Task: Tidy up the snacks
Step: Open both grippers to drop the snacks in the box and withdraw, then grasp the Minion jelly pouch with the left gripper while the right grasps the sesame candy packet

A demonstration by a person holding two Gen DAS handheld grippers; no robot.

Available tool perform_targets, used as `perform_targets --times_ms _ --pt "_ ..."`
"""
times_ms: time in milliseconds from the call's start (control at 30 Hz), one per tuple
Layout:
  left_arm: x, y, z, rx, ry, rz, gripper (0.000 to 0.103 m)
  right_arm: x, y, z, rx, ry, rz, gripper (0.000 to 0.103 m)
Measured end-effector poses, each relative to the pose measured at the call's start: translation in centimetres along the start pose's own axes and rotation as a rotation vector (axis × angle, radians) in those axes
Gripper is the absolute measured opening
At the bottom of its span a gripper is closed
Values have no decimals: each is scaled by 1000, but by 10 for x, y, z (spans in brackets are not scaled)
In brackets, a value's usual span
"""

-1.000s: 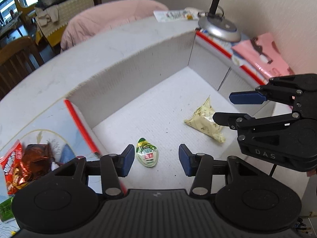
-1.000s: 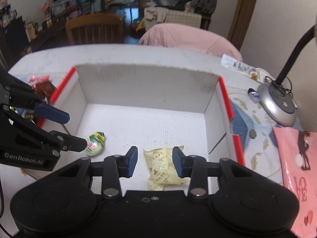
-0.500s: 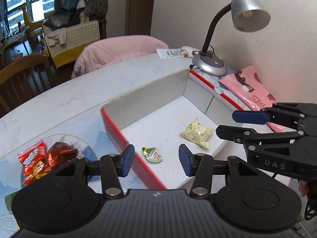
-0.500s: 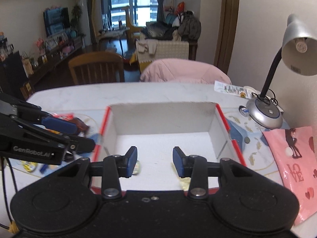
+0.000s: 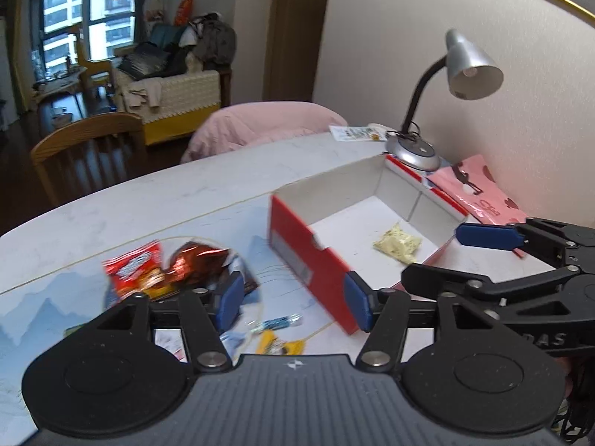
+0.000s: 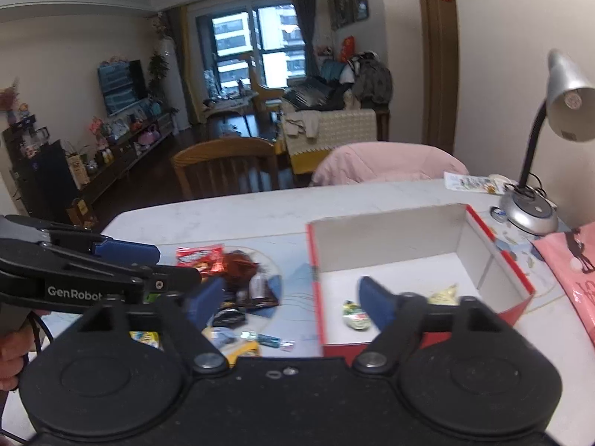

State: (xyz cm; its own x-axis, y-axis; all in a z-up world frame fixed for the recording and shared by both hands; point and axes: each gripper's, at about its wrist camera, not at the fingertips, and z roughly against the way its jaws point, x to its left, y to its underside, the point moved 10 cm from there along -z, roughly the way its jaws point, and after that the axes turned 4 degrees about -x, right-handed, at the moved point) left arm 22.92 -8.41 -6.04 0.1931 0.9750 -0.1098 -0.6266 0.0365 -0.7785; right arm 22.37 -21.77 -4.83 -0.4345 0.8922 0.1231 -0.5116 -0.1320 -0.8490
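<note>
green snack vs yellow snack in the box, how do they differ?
Colour: the green snack has a green, glossy wrapper with a label; the yellow snack is a pale yellow, patterned packet.
Size and shape: the green snack is smaller and oval; the yellow snack is larger and crumpled, with corners.
Position: the green snack lies nearer the box's left wall, the yellow snack further right.
Shared: both lie loose on the box floor, apart, and ungripped.

Red box (image 6: 416, 260) w/ 2 snacks, right tongs (image 6: 286, 303) spread, empty
</note>
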Motion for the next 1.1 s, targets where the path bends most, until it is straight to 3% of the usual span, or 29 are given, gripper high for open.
perform_targets --times_ms 233,400,433,533,833,1100 --pt "47 24 29 -9 -36 84 65 42 15 -6 23 -32 16 93" --pt "78 39 44 -34 -71 139 81 59 27 -16 52 -43 12 98" --pt "85 42 47 -41 -72 154 83 60 30 -16 52 -45 7 103" --pt "107 51 51 -43 -103 195 84 70 36 -22 61 -69 10 103" --pt "190 93 39 50 -264 376 84 76 69 -55 160 -62 93 103" --pt "221 123 5 165 -291 537 84 77 101 -90 260 -104 183 101"
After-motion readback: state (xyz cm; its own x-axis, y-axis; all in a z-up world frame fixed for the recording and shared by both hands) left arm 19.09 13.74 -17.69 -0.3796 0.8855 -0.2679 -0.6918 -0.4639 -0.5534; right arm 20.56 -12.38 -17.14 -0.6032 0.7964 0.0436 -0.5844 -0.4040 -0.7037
